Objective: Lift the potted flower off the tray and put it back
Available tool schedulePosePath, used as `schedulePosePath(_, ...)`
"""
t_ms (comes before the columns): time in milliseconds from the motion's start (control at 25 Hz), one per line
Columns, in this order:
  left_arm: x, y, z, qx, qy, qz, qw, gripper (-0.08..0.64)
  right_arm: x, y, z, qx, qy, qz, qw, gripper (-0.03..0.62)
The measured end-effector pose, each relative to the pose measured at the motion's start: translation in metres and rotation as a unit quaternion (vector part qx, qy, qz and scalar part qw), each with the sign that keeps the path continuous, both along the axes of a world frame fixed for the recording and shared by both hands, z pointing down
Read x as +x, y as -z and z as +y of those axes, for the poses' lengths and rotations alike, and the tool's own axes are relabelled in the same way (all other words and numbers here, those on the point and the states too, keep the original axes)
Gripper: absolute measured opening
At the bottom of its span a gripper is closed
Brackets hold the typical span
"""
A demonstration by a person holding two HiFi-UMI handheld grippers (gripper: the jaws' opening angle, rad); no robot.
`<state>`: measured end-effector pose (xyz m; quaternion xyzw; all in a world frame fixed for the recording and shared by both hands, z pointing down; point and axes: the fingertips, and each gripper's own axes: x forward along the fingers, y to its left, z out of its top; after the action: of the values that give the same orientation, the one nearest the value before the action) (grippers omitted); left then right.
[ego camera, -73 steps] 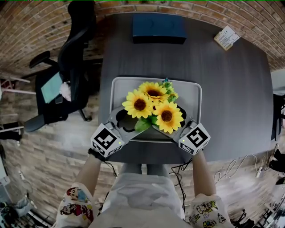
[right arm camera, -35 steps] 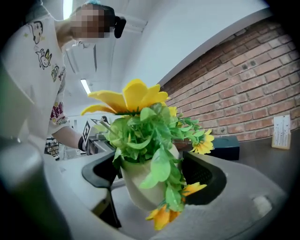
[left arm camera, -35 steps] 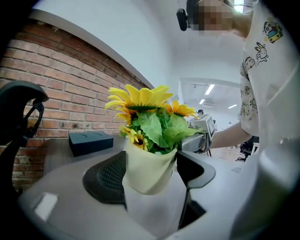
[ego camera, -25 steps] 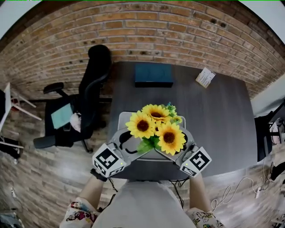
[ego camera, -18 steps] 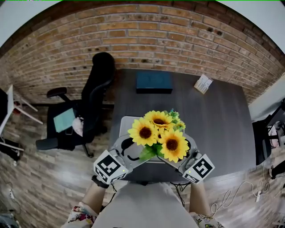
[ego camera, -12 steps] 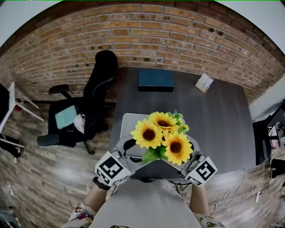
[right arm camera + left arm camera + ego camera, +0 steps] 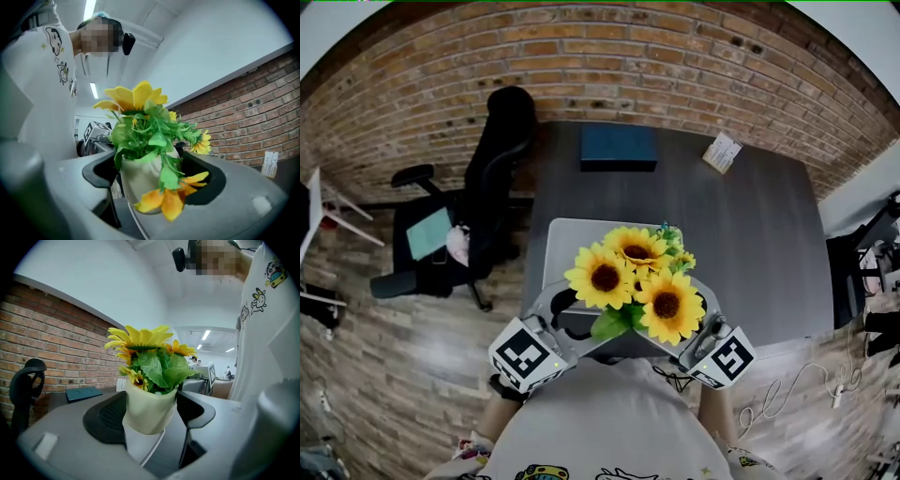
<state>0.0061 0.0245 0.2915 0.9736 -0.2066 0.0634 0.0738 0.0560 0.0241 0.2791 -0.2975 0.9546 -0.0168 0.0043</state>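
And it's up! The potted flower (image 7: 633,281), which sat inside the tray (image 7: 572,234) a few seconds back, has come off it and in toward the person. The tray hasn't budged on the table (image 7: 769,244).

From the head view, the sunflower heads hang over the tray's near edge. The left gripper (image 7: 569,317) and right gripper (image 7: 694,323) come in from either side beneath the blooms. Beyond them, a dark blue box (image 7: 619,147) lies at the table's far end, in front of the brick wall (image 7: 628,56). An office chair (image 7: 492,178) stands off to the left.

Over to the left gripper view: the jaws are spread wide and the cream pot sits squarely between them, with the black inner faces pressed against its sides. Green leaves and yellow petals rise above the rim, and brick shows behind at the left.

Right gripper view, same story from the other side. Wide-set jaws clasp the pot and one bloom droops over the rim toward the camera. The person's white shirt fills the left edge.
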Motion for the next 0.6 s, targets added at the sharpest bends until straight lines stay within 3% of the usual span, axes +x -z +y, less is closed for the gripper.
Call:
schedulePosePath(240,-0.0013,-0.0064,0.0016,-0.007,0.000,-0.013,0.9999,0.356,-0.0006,-0.0044,0.0006,-0.011,0.002,0.000,1.000,0.414)
schedulePosePath(600,-0.0001,-0.0062,0.0008,-0.001,0.007,-0.002,1.0000,0.356,0.0003,-0.0060,-0.0001,-0.005,0.004,0.000,1.000,0.413)
